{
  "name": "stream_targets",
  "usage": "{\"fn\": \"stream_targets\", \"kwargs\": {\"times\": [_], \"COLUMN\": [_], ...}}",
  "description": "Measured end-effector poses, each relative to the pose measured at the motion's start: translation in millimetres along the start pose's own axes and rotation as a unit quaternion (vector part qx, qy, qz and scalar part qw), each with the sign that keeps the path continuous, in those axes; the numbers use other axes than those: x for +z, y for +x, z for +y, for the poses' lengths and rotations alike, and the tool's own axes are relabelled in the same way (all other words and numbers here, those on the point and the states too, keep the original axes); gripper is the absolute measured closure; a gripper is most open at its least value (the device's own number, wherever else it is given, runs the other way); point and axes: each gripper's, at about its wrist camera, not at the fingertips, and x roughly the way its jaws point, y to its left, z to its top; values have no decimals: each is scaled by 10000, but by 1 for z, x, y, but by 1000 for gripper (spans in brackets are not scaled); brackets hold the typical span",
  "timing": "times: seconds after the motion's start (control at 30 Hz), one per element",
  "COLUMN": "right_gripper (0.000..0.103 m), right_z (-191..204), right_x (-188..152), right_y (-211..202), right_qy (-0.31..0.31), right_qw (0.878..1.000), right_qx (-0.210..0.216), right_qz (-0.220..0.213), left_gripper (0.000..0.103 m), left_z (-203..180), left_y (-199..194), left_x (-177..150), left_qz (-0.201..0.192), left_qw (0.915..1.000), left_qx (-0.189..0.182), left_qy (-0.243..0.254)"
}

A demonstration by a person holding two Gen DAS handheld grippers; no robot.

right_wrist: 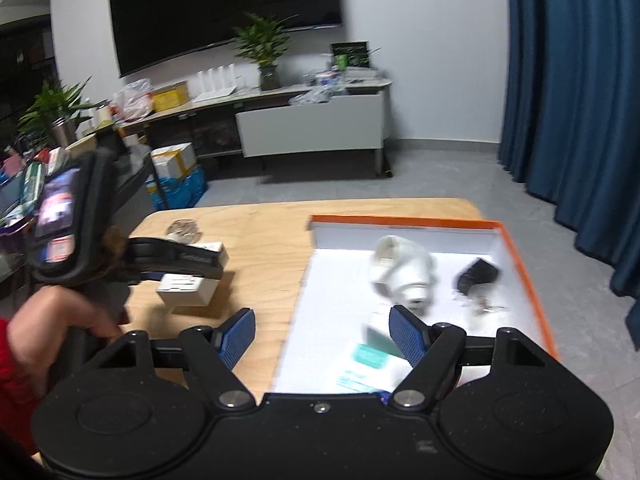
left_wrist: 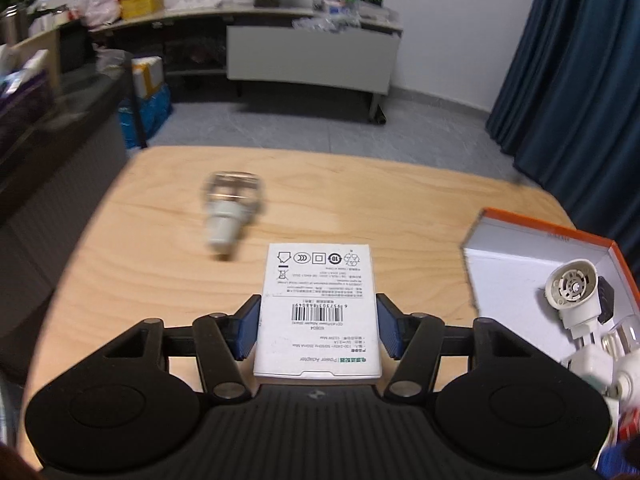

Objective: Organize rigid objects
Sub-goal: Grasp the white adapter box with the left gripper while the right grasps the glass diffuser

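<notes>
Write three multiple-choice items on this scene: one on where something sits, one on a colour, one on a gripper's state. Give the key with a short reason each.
1. Where does the bulb-like object lie?
A. On the wooden table
B. Inside the box
C. On the floor

2. What colour is the outside rim of the open box?
A. Green
B. Orange
C. Black

3. What is the left hand-held gripper doing?
A. Open over a bare table
B. Shut on a black plug
C. Shut on the white power adapter box

Key:
1 A, it rests on the tabletop beyond the gripper, apart from the open box.
2 B, orange edges frame its white interior in both views.
3 C, both blue pads press against the sides of the white box.
</notes>
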Motion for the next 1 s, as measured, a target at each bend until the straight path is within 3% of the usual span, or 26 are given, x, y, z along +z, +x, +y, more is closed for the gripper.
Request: {"fn": "stream_targets", "kwargs": {"times": [0.27, 0.43, 0.6, 0.77, 0.8, 0.9, 1.0], "right_gripper": [15, 15, 15, 15, 16, 42, 43], "right_z": [73, 125, 157, 174, 177, 181, 174], "right_x": [31, 52, 67, 73, 72, 72, 71], "right_y": [69, 138, 202, 246, 253, 262, 256], "right_qy": [36, 34, 14, -128, -152, -297, -145], "right_qw": [9971, 9958, 9961, 9977, 9978, 9983, 9987], "right_qx": [704, 810, 674, 380, 323, 135, 144], "right_qz": [304, 422, 577, 538, 559, 485, 471], "left_gripper": [43, 43, 43, 43, 43, 43, 43], "left_z": [88, 109, 129, 129, 127, 128, 130], "left_y": [-35, -41, -42, -51, -51, -48, -47], "left_x": [-2, 5, 14, 19, 20, 19, 19], "left_qz": [-197, -443, -559, -831, -849, -820, -855], "left_qw": [9985, 9972, 9929, 9900, 9899, 9888, 9874], "left_qx": [488, 464, -6, 66, 59, -22, -32], "left_qy": [-168, -371, -1051, -1141, -1136, -1244, -1331]}}
